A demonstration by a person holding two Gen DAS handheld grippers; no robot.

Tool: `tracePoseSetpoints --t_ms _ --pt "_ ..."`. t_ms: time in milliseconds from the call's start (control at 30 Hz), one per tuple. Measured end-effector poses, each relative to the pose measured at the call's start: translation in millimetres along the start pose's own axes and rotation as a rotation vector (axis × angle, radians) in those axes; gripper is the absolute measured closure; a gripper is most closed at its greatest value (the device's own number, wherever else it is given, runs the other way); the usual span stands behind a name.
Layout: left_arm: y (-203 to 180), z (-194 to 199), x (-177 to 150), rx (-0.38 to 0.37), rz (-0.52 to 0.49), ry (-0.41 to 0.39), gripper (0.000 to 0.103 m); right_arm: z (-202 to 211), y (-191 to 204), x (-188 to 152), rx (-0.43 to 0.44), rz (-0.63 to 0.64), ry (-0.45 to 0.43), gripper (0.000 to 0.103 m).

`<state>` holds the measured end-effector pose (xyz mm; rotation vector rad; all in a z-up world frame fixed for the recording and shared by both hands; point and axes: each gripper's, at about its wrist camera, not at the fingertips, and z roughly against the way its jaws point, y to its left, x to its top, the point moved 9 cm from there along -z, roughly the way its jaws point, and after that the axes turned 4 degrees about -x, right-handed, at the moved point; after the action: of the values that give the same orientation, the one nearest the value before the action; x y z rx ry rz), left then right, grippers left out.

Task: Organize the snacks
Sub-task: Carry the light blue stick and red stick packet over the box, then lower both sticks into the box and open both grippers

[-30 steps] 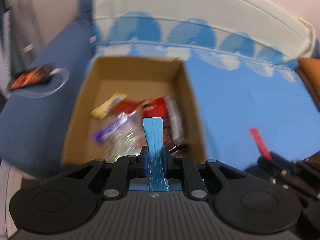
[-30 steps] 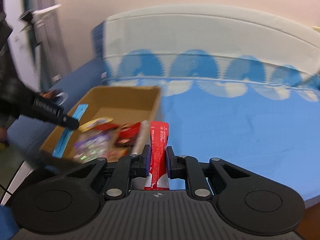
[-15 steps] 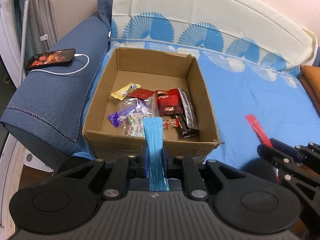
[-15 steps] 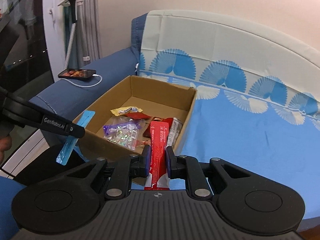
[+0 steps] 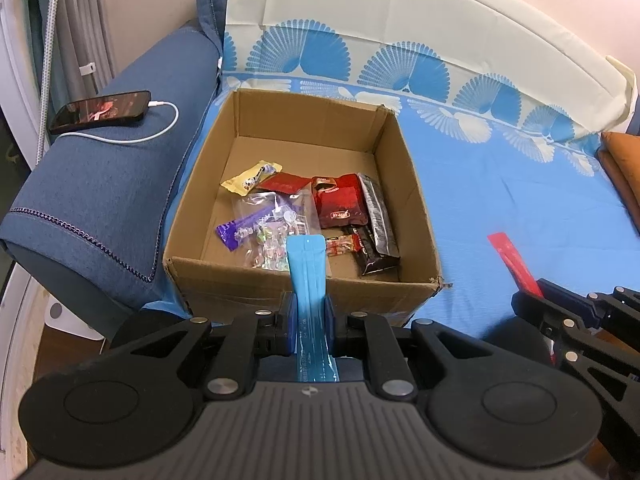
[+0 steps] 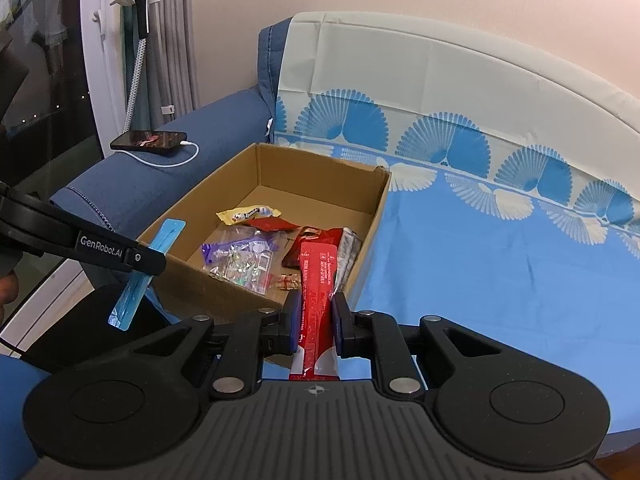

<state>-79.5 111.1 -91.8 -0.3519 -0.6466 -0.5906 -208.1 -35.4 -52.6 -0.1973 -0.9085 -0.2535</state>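
Nearest the left camera, the left tongs [image 5: 307, 316] clamp a blue sachet [image 5: 306, 264]; the right tongs [image 6: 316, 320] clamp a red sachet [image 6: 318, 280]. Beyond both, an open box [image 5: 280, 292] of snacks [image 5: 340, 204] sits on the bed [image 5: 500, 200], a phone [image 5: 100, 112] on the armrest.

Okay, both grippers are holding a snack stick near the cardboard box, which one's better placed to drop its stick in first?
Probably the left. The left gripper holds its blue stick with the tip already over the box near wall. The right gripper with the red stick sits by the near corner.
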Motion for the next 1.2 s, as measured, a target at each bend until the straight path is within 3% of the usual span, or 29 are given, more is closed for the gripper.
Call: tracePoseSetpoints --t_ms 467,1200 --pt "8.4 -8.3 11.5 0.008 0.018 -0.003 0.088 -11.9 -4.0 1.7 -0.001 -0.003 0.026 0.085" --pt "35.3 -50.2 77.9 0.032 0.032 -0.029 0.087 -67.2 0.3 45.1 0.027 -0.022 0.032 0.085"
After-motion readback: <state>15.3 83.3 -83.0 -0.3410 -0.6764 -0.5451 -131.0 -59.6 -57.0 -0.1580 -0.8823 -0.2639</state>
